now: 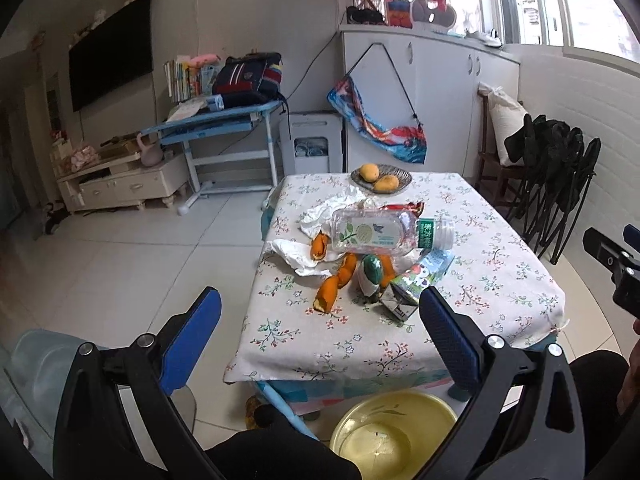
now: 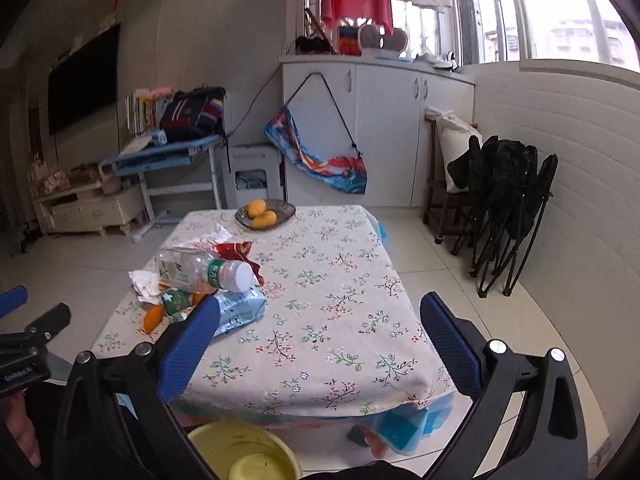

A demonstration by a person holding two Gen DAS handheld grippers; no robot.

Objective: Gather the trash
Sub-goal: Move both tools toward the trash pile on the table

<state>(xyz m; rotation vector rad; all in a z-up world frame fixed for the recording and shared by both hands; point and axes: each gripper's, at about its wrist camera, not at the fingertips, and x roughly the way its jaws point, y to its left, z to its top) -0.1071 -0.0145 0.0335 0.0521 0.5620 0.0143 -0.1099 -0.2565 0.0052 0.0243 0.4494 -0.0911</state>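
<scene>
A pile of trash lies on the floral-cloth table (image 1: 500, 264): a clear plastic bottle (image 1: 384, 232) on its side, orange peels (image 1: 334, 282), crumpled white tissues (image 1: 304, 256), a red wrapper (image 1: 404, 209), a green packet (image 1: 374, 276) and a blue-white packet (image 1: 426, 272). The bottle (image 2: 200, 270) and blue packet (image 2: 240, 310) also show in the right wrist view. A yellow basin (image 1: 394, 432) stands on the floor before the table. My left gripper (image 1: 320, 316) is open and empty, held back from the pile. My right gripper (image 2: 320, 320) is open and empty above the table's near edge.
A dish with two mangoes (image 1: 380, 178) sits at the table's far edge. Folded black chairs (image 2: 508, 208) lean on the right wall. A blue desk (image 1: 224, 124), white cabinets (image 1: 432, 92) and a TV stand (image 1: 116, 184) stand further back. A tiled floor surrounds the table.
</scene>
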